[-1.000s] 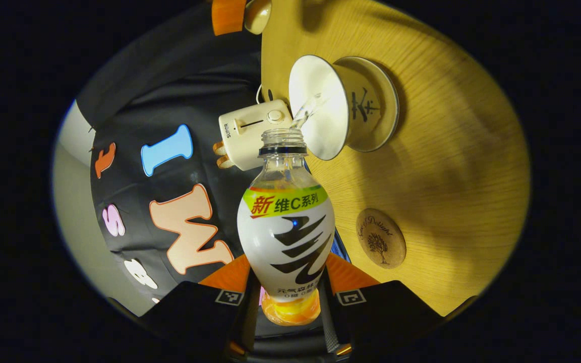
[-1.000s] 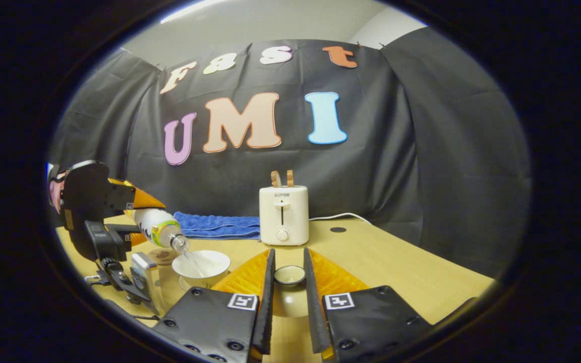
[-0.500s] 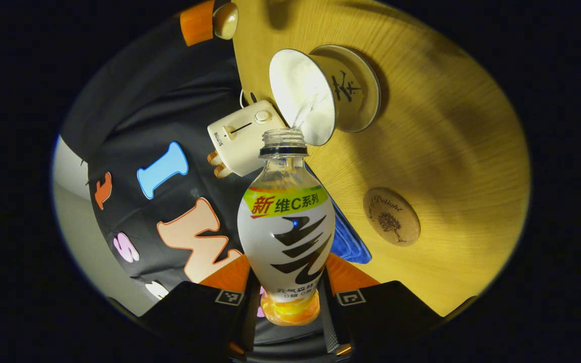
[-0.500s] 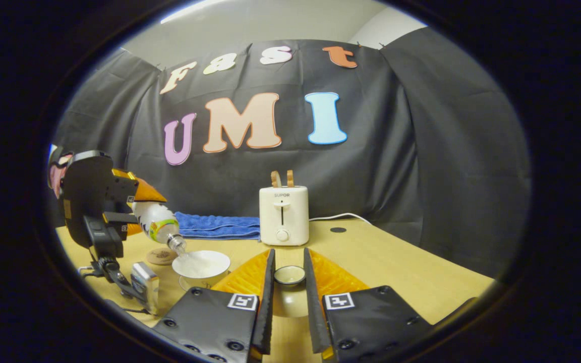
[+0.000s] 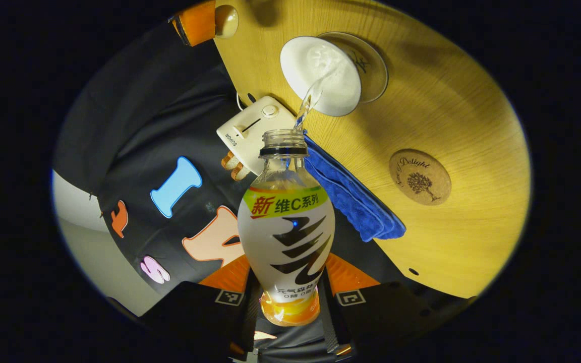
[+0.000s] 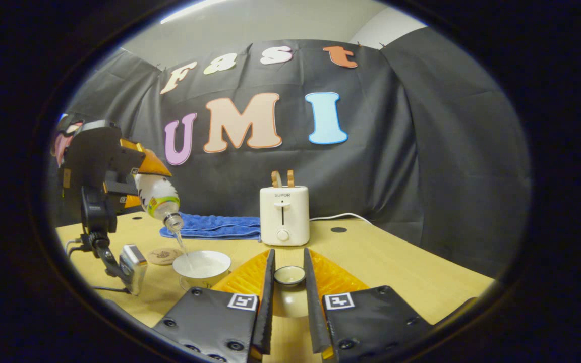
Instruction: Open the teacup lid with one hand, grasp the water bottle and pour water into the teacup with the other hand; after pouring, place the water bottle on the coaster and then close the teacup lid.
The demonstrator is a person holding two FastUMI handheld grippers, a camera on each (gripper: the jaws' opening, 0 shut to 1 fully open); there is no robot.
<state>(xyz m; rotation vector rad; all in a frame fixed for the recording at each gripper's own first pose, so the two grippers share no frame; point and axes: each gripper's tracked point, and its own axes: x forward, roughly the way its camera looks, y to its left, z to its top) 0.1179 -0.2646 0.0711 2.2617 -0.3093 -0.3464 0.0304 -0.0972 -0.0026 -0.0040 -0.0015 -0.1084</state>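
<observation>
My left gripper (image 5: 290, 282) is shut on a white-labelled water bottle (image 5: 285, 227) whose uncapped mouth points down. A thin stream of water (image 5: 309, 98) falls from it into the white teacup (image 5: 321, 75) on its saucer. In the right gripper view the bottle (image 6: 158, 199) hangs tilted in the left gripper (image 6: 139, 174), well above the teacup (image 6: 202, 263). My right gripper (image 6: 288, 258) is shut on the teacup lid (image 6: 289, 276), held just off the table to the right of the cup. A round wooden coaster (image 5: 420, 176) lies beside the cup, seen also as the coaster (image 6: 162, 255).
A white toaster (image 6: 284, 214) stands at the back of the wooden table (image 6: 396, 272), its cord trailing right. A folded blue towel (image 6: 212, 227) lies behind the cup and coaster. Black cloth walls the booth behind.
The left gripper has risen and tipped the bottle steeper, so the stream falls farther into the cup. The right gripper and lid have stayed put.
</observation>
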